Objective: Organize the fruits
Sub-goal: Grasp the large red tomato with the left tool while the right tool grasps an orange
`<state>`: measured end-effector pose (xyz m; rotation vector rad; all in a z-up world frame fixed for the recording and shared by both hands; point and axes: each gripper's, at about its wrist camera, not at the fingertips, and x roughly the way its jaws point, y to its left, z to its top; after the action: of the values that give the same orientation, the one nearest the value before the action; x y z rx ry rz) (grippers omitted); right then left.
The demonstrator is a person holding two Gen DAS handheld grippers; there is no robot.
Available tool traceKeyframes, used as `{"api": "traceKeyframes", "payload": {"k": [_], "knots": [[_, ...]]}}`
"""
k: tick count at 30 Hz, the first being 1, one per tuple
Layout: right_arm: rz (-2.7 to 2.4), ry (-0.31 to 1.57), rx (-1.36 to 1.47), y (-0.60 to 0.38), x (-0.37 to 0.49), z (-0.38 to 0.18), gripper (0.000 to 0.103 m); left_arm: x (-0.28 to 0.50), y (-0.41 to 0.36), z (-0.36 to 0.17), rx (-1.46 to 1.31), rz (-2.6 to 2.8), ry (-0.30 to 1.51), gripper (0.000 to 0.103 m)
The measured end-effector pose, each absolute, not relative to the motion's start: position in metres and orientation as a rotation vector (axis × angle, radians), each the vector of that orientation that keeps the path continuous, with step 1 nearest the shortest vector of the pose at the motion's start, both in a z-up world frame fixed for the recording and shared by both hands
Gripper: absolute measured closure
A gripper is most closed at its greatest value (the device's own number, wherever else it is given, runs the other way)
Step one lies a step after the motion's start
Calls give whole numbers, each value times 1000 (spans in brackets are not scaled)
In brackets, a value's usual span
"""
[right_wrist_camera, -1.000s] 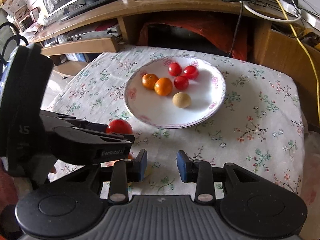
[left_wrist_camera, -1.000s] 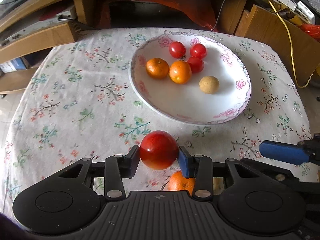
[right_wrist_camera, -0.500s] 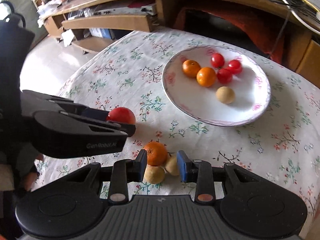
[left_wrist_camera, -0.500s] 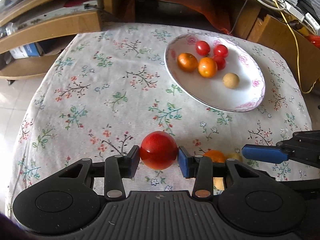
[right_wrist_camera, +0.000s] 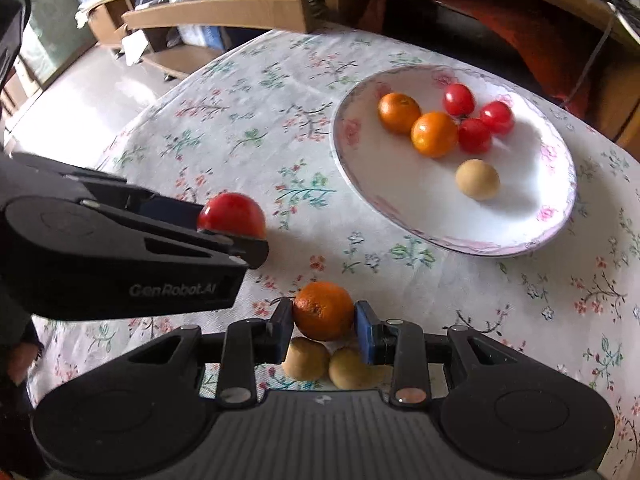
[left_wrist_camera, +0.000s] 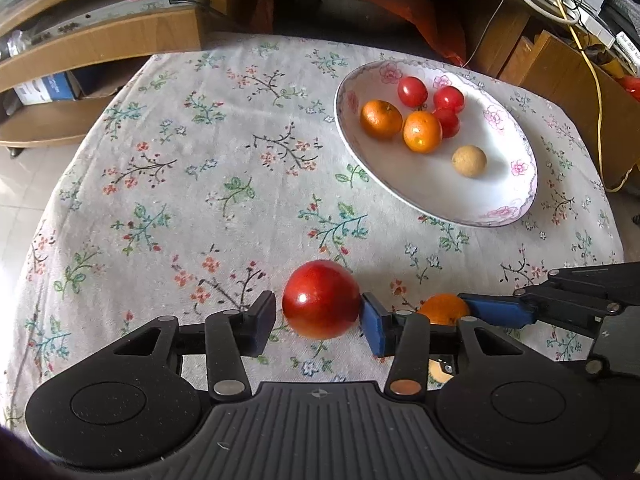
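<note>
The tabletop, covered by a floral cloth, fills both frames. A white plate is seen at upper right, holding two oranges, three small tomatoes and one tan fruit. At lower centre of the left wrist view, a large red fruit is pinched by the left claw. At lower centre of the right wrist view, an orange is gripped by the right claw, above two tan fruits on the cloth.
</note>
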<state>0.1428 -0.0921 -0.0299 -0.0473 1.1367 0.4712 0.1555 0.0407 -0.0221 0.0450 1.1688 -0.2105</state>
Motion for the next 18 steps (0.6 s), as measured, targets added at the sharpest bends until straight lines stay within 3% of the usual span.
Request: {"api": "traceKeyframes", "payload": {"k": [7, 18], "knots": [[438, 1119, -3, -106, 147, -23, 69, 159, 32, -26, 54, -216, 1170, 49], [382, 1119, -7, -114, 158, -34, 69, 164, 33, -27, 47, -195, 1166, 41]]}}
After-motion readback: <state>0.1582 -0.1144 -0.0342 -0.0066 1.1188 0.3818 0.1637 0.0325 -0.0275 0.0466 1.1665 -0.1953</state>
